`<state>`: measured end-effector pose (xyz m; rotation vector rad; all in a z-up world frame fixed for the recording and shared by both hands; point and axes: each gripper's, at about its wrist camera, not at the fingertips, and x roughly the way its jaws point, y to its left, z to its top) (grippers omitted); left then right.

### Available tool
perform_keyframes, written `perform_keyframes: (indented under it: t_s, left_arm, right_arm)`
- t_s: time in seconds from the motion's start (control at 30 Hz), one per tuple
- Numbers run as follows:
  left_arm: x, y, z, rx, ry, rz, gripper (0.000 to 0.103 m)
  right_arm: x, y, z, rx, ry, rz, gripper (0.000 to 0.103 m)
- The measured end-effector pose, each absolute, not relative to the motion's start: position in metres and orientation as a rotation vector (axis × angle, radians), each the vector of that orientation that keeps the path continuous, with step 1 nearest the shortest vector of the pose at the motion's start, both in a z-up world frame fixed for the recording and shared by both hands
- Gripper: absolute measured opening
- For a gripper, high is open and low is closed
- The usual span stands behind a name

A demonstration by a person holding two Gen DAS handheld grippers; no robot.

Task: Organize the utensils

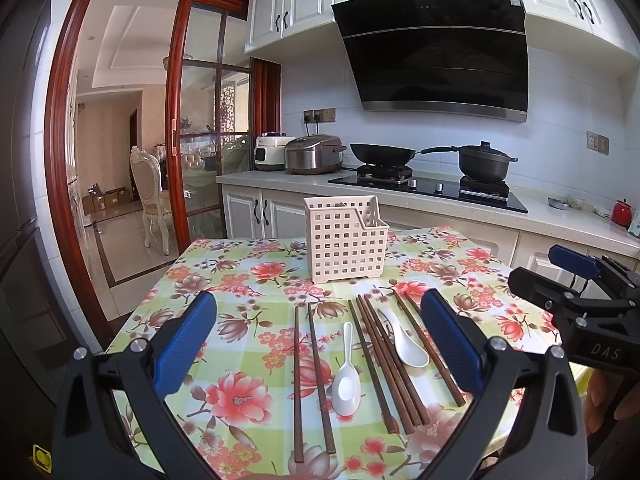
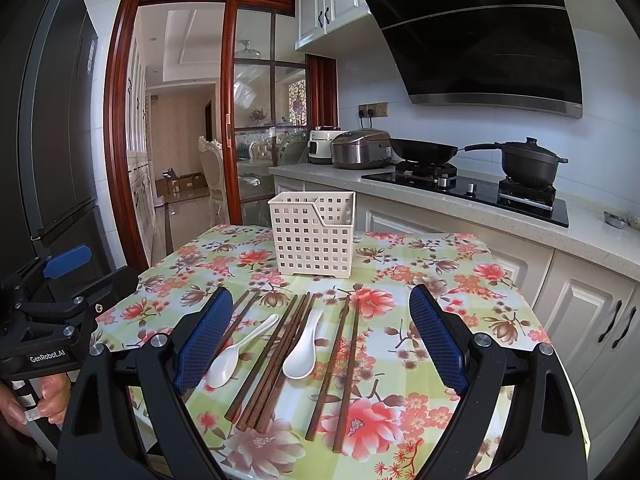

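Note:
A cream perforated utensil holder [image 1: 346, 238] [image 2: 314, 234] stands upright at the far middle of the flowered table. Several brown wooden chopsticks lie in front of it: a left pair [image 1: 308, 376], a middle bunch [image 1: 384, 364] [image 2: 272, 364] and a right pair [image 2: 340, 372]. Two white spoons lie among them: one [image 1: 346, 376] [image 2: 236, 354] left, one [image 1: 404, 338] [image 2: 304, 346] right. My left gripper [image 1: 320, 344] is open and empty above the near utensils. My right gripper [image 2: 320, 340] is open and empty too; it also shows in the left wrist view [image 1: 576, 280].
The flowered tablecloth [image 1: 240, 280] [image 2: 460, 280] covers a small table. Behind it runs a counter [image 1: 280, 178] with rice cookers [image 1: 314, 154], a wok [image 1: 380, 152] and a black pot [image 1: 486, 162] on the hob. A doorway [image 1: 120, 160] opens at left.

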<state>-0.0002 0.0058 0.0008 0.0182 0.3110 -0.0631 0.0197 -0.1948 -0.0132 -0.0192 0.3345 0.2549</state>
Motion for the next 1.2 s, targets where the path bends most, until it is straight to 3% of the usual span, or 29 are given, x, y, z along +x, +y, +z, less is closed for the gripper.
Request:
perform_keyframes:
  t_s: [1.2]
  left_arm:
    - [-0.0012,0.0043,0.0009,0.019,0.309,-0.064,0.099]
  right_arm:
    - [0.0192,-0.1955,-0.0133,-0.010,0.335,0.255,0.084]
